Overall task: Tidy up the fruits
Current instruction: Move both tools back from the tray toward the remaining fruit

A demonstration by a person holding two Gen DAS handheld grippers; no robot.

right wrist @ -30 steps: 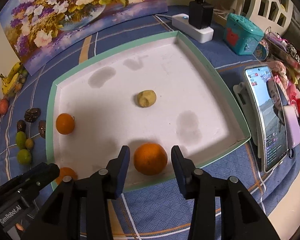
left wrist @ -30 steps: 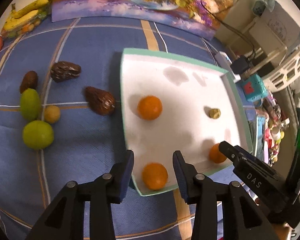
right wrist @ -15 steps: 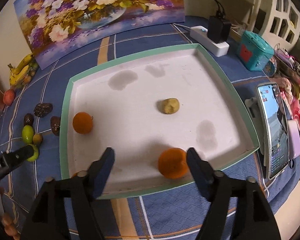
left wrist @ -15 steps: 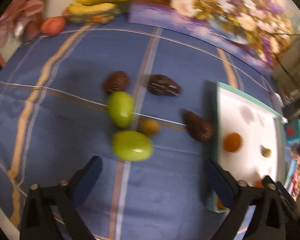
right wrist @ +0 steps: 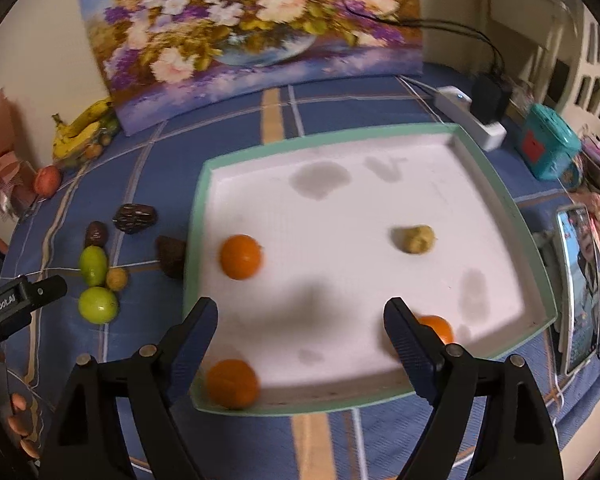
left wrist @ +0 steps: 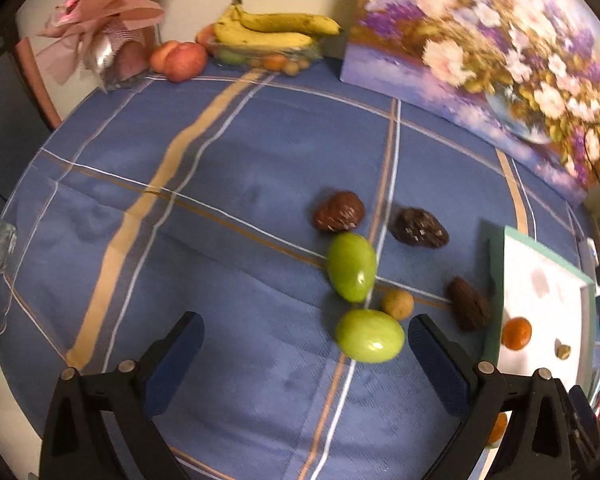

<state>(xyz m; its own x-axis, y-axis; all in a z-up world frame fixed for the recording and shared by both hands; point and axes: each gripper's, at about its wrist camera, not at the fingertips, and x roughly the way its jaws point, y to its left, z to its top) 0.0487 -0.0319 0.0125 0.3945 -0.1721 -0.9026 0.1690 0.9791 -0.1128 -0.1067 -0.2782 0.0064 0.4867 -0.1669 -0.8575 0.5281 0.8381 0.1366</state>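
Note:
A white tray with a green rim (right wrist: pixel 380 216) holds three oranges (right wrist: pixel 240 257) (right wrist: pixel 232 383) (right wrist: pixel 436 328) and a small yellowish fruit (right wrist: pixel 414 239). Left of it on the blue cloth lie two green fruits (left wrist: pixel 370 335) (left wrist: pixel 352 266), a small yellow fruit (left wrist: pixel 397 304) and three dark brown fruits (left wrist: pixel 339 212) (left wrist: pixel 420 227) (left wrist: pixel 468 309). My left gripper (left wrist: pixel 306 350) is open and empty, with the nearer green fruit just inside its right finger. My right gripper (right wrist: pixel 300 332) is open and empty over the tray's front.
A flower painting (right wrist: pixel 252 28) leans on the back wall. Bananas (left wrist: pixel 272 30), a peach (left wrist: pixel 180 58) and a pink bouquet (left wrist: pixel 100 36) stand at the back left. A power strip (right wrist: pixel 472 116), a teal box (right wrist: pixel 548 146) and a phone (right wrist: pixel 580 288) lie right of the tray.
Both grippers have opened and let go of their oranges in the tray. The left gripper has swung left from the tray toward the loose fruits. The right gripper has pulled back.

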